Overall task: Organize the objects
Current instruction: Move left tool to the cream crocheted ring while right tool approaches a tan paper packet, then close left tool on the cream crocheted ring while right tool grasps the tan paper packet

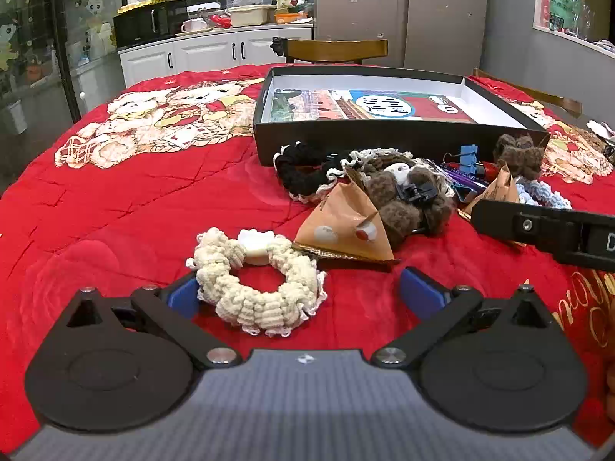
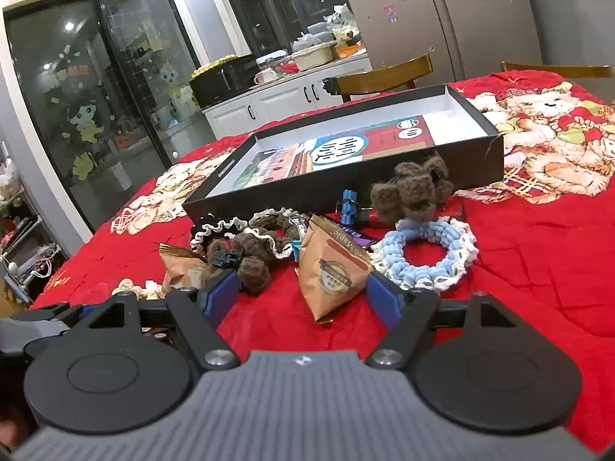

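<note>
Cream crocheted scrunchie [image 1: 258, 288] is lying nearest the left wrist camera on the red quilt [image 1: 127, 207], sitting between the widely spread fingers of the left gripper [image 1: 303, 292], its left edge just beside the left blue pad [image 1: 184, 296]; nothing is being gripped. Moving right, a tan triangular snack packet [image 1: 346, 230] is resting beside a brown woolly hair clip [image 1: 407, 199], with a black lace-edged scrunchie [image 1: 303, 171] behind. Beyond them an open black box [image 1: 392, 136] is sitting. In the right wrist view, the right gripper [image 2: 303, 296] is likewise standing wide open, a second tan packet [image 2: 330, 269] lying between its fingers untouched, and a blue scrunchie [image 2: 426, 255] is lying just to the right.
</note>
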`<state>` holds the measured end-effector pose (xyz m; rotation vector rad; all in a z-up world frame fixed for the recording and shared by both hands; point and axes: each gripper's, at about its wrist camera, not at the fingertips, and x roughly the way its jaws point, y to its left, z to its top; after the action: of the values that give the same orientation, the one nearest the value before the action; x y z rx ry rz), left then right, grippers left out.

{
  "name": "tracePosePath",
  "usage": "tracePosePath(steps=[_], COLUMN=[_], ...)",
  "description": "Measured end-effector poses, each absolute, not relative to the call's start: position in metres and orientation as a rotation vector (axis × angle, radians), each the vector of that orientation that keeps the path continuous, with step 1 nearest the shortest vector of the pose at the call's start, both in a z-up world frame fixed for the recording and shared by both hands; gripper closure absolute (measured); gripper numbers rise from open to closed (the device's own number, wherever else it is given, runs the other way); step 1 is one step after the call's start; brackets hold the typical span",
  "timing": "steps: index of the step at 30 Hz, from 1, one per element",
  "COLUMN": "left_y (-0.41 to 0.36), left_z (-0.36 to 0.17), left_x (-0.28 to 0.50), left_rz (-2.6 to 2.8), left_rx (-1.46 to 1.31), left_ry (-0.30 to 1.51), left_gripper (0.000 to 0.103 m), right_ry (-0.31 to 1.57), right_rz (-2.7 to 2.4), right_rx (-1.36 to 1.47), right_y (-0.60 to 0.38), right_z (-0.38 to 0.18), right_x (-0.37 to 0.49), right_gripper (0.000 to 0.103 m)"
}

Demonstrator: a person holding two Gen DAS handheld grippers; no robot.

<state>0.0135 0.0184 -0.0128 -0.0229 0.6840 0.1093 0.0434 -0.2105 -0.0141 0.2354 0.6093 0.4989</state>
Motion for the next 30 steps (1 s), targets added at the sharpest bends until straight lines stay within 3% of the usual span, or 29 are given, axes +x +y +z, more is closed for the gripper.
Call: tracePosePath(steps=[8, 10, 14, 15, 21, 23, 30], left_y=[0.023, 0.022, 0.019, 0.018, 0.023, 0.025, 0.027], left_z=[-0.011, -0.009, -0.006, -0.006, -0.004, -0.004, -0.004], left_x=[0.012, 0.008, 0.004, 0.003, 0.002, 0.002, 0.0], left_rz=[0.098, 0.117, 0.084, 0.096, 0.12, 0.128, 0.132], left_rx=[-0.043, -0.037, -0.027, -0.024, -0.058, -0.066, -0.086], left_ry=[0.682, 0.653, 0.628, 0.625, 0.624, 0.625, 0.628], left_gripper=[0.003, 0.021, 0.045, 0.056, 0.086, 0.088, 0.088], right_ry=[0.606, 0.598, 0.594, 0.596, 0.594, 0.602, 0.636], right_rz=[0.509, 0.51, 0.501, 0.498, 0.486, 0.479, 0.444], right_rx=[0.236, 0.235, 0.245, 0.251, 0.281, 0.281, 0.272], right_y=[-0.209, -0.209, -0.209, -0.21, -0.213, -0.213, -0.211], right_z=[-0.014, -0.013, -0.013, -0.013, -0.015, -0.015, -0.019], right_x=[0.044, 0.043, 0.044, 0.044, 0.047, 0.048, 0.053], right_gripper=[0.019, 0.019, 0.019, 0.02, 0.025, 0.036, 0.06])
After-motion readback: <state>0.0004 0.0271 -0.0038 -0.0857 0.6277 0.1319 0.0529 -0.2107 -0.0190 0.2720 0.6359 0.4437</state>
